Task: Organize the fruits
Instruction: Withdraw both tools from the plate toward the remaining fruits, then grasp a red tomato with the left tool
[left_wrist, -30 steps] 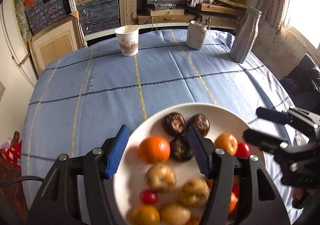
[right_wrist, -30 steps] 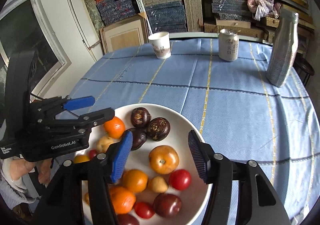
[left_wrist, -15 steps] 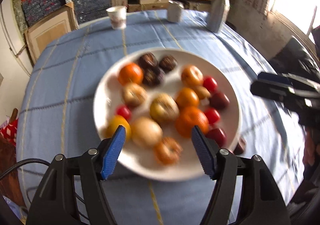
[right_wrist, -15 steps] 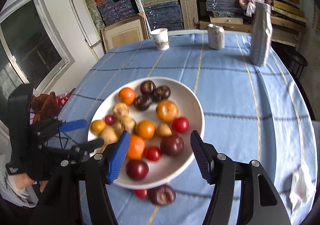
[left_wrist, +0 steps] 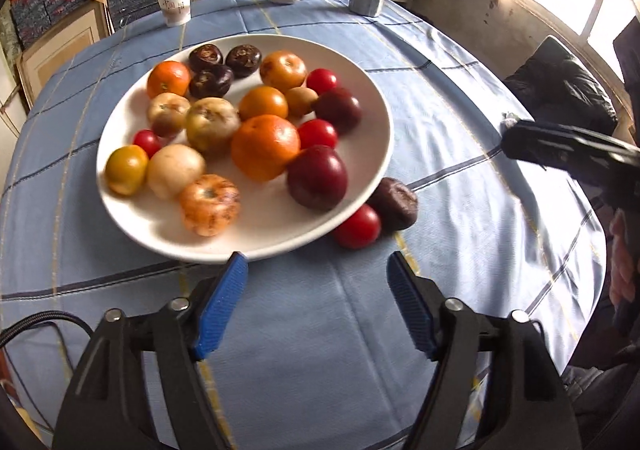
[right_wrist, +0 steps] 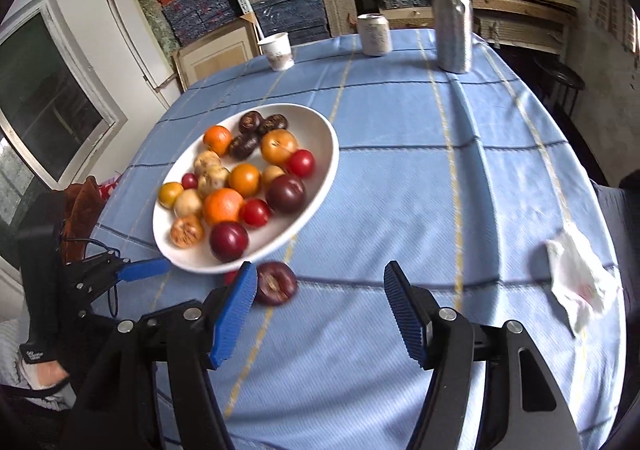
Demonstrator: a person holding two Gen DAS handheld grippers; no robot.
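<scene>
Now that I've pulled both grippers back off the plate (left_wrist: 372, 154), left gripper (left_wrist: 316, 274) and right gripper (right_wrist: 318, 282) both w/ fingers apart & empty, 2 strays show at its 5 o'clock rim: tomato (left_wrist: 357, 227) & plum (left_wrist: 394, 203), prob next to grab.

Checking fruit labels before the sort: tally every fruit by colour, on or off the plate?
Orange or yellow fruits: 6
Small red fruits: 4
Tan fruits: 4
Dark red plums: 3
Dark wrinkled fruits: 3
Total: 20, with 18 on the plate and 2 beside it.
</scene>
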